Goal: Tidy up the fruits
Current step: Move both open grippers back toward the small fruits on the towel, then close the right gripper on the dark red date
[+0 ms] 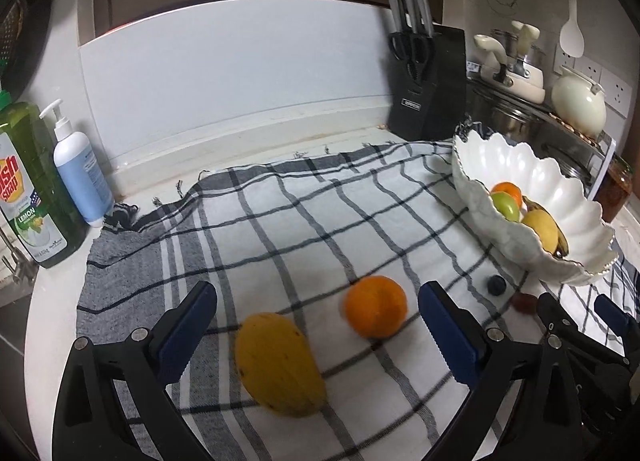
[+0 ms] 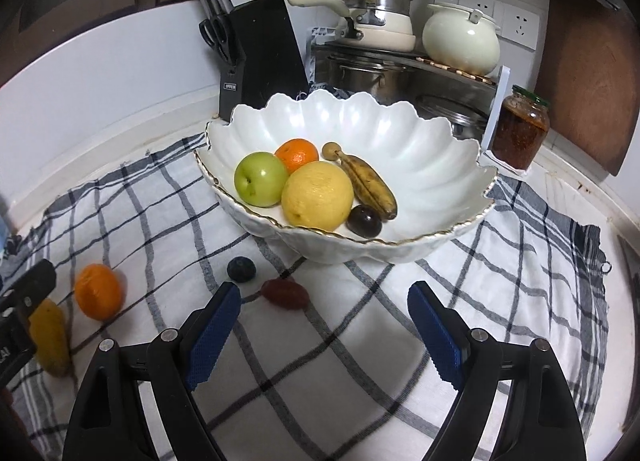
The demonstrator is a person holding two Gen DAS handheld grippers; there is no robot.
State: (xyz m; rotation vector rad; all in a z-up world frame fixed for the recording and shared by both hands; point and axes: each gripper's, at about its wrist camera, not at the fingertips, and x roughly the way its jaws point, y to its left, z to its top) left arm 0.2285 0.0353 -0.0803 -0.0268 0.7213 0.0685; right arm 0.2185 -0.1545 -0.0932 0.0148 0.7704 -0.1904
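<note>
- Orange (image 1: 375,307) and mango (image 1: 279,365) lie side by side on the checked cloth (image 1: 280,213), between the left gripper's (image 1: 316,329) wide-spread, empty jaws.
- Blueberry (image 2: 241,269) and red fruit (image 2: 285,293) lie at the scalloped bowl's (image 2: 400,129) 7 o'clock.
- The bowl holds a green apple (image 2: 260,179), lemon (image 2: 317,196) and banana (image 2: 370,186).
- Right gripper (image 2: 324,325) gapes wide, empty.

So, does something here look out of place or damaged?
Four fruits lie loose on the checked cloth outside the white bowl: a mango, an orange, a blueberry and a small red fruit. The banana inside the bowl is heavily browned.
</note>
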